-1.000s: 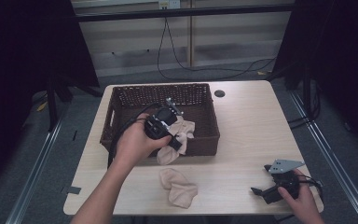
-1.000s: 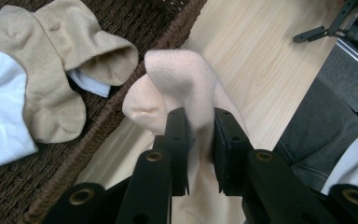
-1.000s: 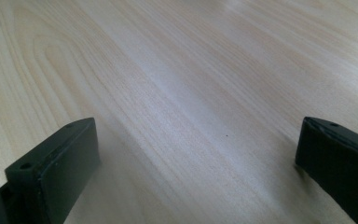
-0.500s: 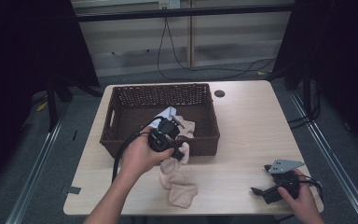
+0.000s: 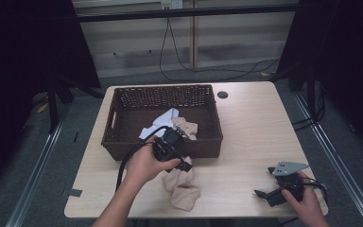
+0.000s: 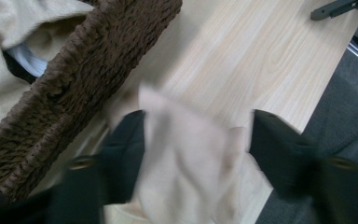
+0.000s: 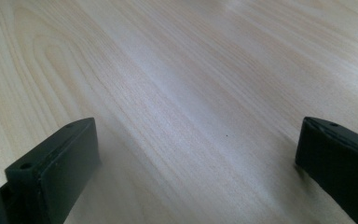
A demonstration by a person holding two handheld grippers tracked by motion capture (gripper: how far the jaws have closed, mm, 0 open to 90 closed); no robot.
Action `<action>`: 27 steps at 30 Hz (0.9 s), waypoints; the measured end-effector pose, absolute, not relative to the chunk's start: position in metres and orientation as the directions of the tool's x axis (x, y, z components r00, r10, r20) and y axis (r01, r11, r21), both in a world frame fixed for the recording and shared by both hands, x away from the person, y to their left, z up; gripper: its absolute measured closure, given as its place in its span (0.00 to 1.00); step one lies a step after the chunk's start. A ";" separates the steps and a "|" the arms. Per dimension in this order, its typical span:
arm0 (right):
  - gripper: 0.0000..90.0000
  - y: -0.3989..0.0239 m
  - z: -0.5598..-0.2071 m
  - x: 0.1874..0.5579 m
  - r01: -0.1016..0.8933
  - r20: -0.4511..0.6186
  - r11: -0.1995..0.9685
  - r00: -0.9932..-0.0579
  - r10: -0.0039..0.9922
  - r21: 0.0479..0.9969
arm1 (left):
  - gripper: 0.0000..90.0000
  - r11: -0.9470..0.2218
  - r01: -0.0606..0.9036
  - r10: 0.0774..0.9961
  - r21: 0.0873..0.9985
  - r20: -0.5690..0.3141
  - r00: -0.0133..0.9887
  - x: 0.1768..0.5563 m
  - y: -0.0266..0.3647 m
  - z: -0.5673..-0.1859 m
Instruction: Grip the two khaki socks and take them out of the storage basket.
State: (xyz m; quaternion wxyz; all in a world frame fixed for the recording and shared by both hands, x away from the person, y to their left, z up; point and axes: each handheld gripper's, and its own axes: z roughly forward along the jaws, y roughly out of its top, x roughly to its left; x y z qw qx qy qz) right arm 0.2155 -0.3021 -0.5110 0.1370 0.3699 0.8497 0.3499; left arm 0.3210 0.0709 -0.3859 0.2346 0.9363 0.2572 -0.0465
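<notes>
Pale wood-grain table on a grey floor, dark curtains at both sides, cables along the back wall.

High view. Brown wicker basket at rear centre-left of the table, holding a white cloth and a beige cloth. Left gripper in the person's left hand, placed at the basket's near wall and pointing toward the table's near edge. Beige garment lying on the table just in front of the basket, long axis running from the basket wall toward the near edge; its upper end meets the left gripper. Right gripper resting near the front right corner, grey plate on top, held by the right hand, well apart from the garment.

Left gripper view. Jaws spread moderately, beige garment standing between them; picture blurred, so whether the cloth is clamped cannot be told. Basket wall at upper left, bare table beyond, the other gripper at top right.

Right gripper view. Jaws wide apart, nothing between them, bare table surface ahead.

Governing relation, as a judgement: the garment lies directly under and ahead of the left gripper, between it and the near edge, with the basket immediately behind; the left hand is far the nearer, and any lift into the basket is a short haul back over the near wall.
</notes>
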 end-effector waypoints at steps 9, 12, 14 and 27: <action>0.00 -0.302 -0.511 0.215 0.532 0.023 0.483 -0.689 0.725 0.695 | 0.14 -0.747 0.495 0.482 0.443 -0.150 0.863 0.313 0.093 -0.394; 0.00 -0.302 -0.511 0.215 0.532 0.023 0.483 -0.689 0.725 0.695 | 0.11 -0.741 0.500 0.494 0.449 -0.141 0.858 0.310 0.102 -0.400; 0.00 -0.302 -0.511 0.215 0.532 0.023 0.484 -0.689 0.725 0.695 | 0.10 -0.736 0.505 0.501 0.450 -0.138 0.854 0.308 0.107 -0.405; 0.00 -0.302 -0.511 0.215 0.530 0.022 0.484 -0.690 0.724 0.696 | 0.06 -0.714 0.511 0.505 0.479 -0.152 0.849 0.298 0.132 -0.432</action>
